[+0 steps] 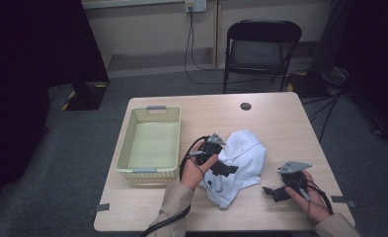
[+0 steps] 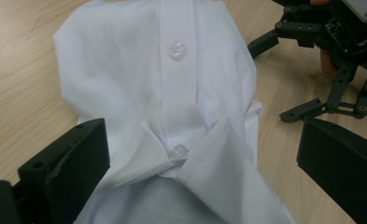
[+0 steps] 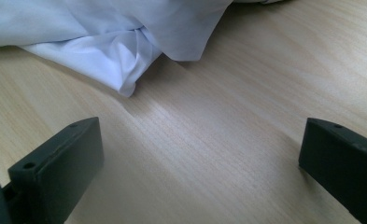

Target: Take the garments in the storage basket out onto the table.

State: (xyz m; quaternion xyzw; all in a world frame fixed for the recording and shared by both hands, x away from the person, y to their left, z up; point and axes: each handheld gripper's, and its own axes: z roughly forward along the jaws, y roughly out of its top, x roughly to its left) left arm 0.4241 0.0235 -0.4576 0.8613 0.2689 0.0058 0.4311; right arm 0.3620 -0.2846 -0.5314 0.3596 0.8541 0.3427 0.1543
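Left gripper view: white shirt (image 2: 172, 93) between wide-spread jaws, perhaps untouched

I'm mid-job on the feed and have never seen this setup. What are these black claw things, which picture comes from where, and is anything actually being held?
There is no robot here: a person holds a two-jaw tool in each hand. The top picture looks down from above the table. In it, the left hand-held gripper is over a crumpled white shirt, and the right hand-held gripper rests beside the shirt. A yellow basket stands to the left.

The other two pictures come from cameras riding on the tools. The left gripper view looks between its open jaws at the shirt's button placket; the jaws straddle the cloth but have not closed. The right gripper view shows open jaws over bare wood, with the shirt's edge ahead. Nothing is held yet.
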